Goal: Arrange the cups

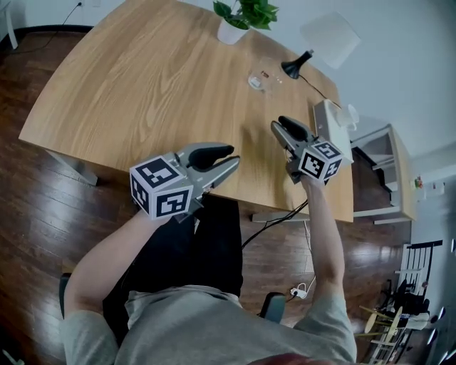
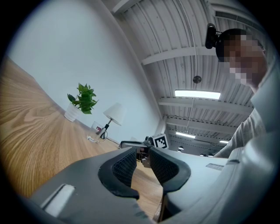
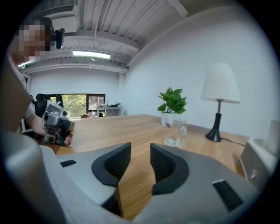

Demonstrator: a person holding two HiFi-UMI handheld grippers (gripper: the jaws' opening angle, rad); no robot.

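Observation:
Clear glass cups [image 1: 262, 77] stand close together at the far side of the wooden table [image 1: 142, 85], beside the black lamp foot; how many there are I cannot tell. They show as a glass cup [image 3: 176, 133] in the right gripper view and a small glass cup [image 2: 94, 131] in the left gripper view. My left gripper [image 1: 229, 158] hovers over the table's near edge, open, with nothing between its fingers. My right gripper [image 1: 282, 125] is over the table's near right part, pointing toward the cups and well short of them. It is open and empty.
A potted plant [image 1: 235, 21] in a white pot stands at the far edge. A lamp [image 1: 296, 65] with a white shade is right of the cups. A white box [image 1: 331, 125] sits on the table's right end, with a cabinet [image 1: 381, 171] beyond it.

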